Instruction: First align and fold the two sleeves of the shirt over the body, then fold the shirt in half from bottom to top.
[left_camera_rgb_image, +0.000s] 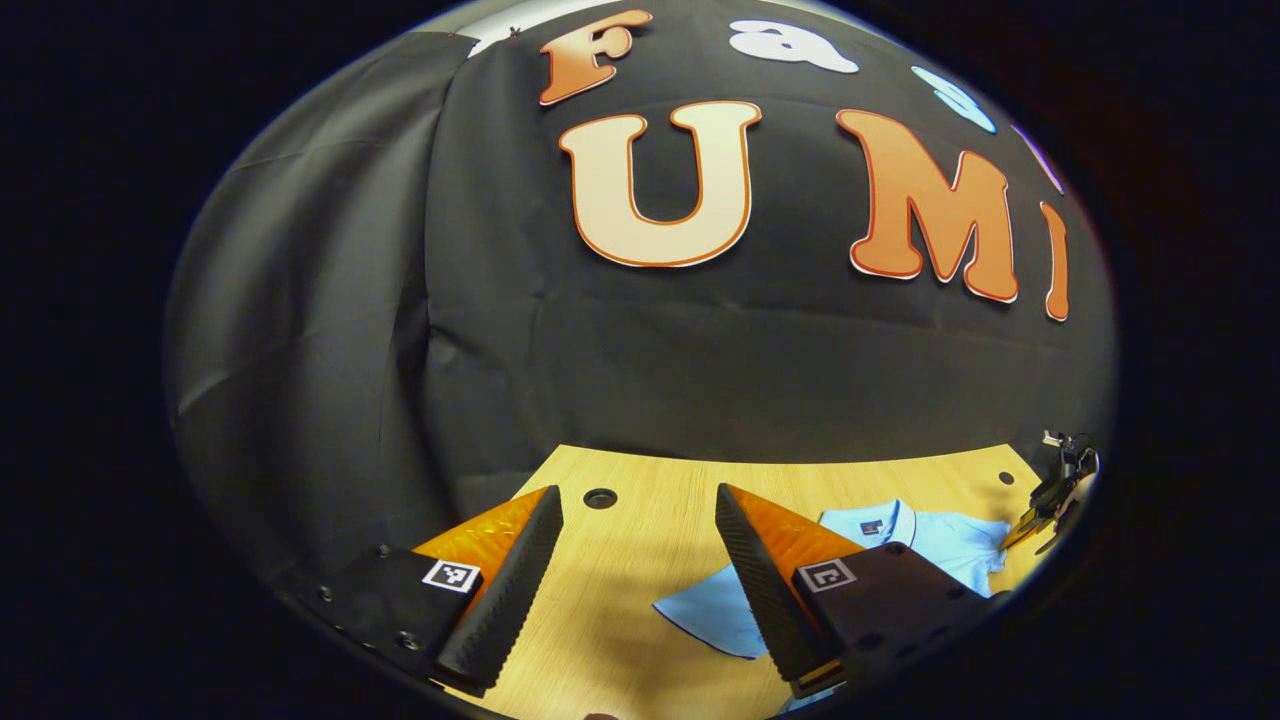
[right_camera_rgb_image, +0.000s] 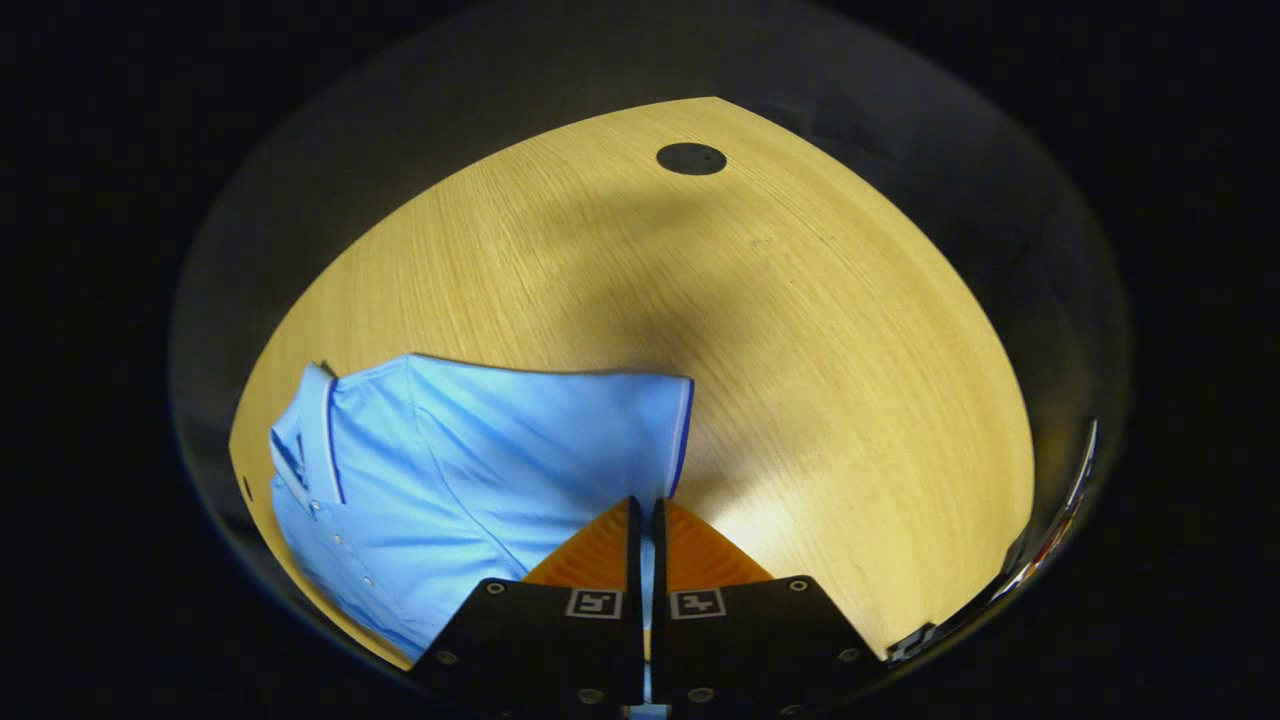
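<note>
The light, limp shirt (right_camera_rgb_image: 470, 460) was seen flat on the table (right_camera_rgb_image: 800, 330), its sleeve hem apparently pinched by the closed right gripper (right_camera_rgb_image: 645, 520) at 6 o'clock, the left gripper (left_camera_rgb_image: 640, 560) held wide open, empty.

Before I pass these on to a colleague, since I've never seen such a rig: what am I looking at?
A person holds two hand-held grippers, each carrying a fisheye camera looking along its fingers. In the left gripper view, the left gripper hangs open above a wooden table; beyond it lies a light blue polo shirt. The right gripper view looks down on the same shirt. There the right gripper has its fingers closed at the sleeve edge, seemingly pinching the cloth.
</note>
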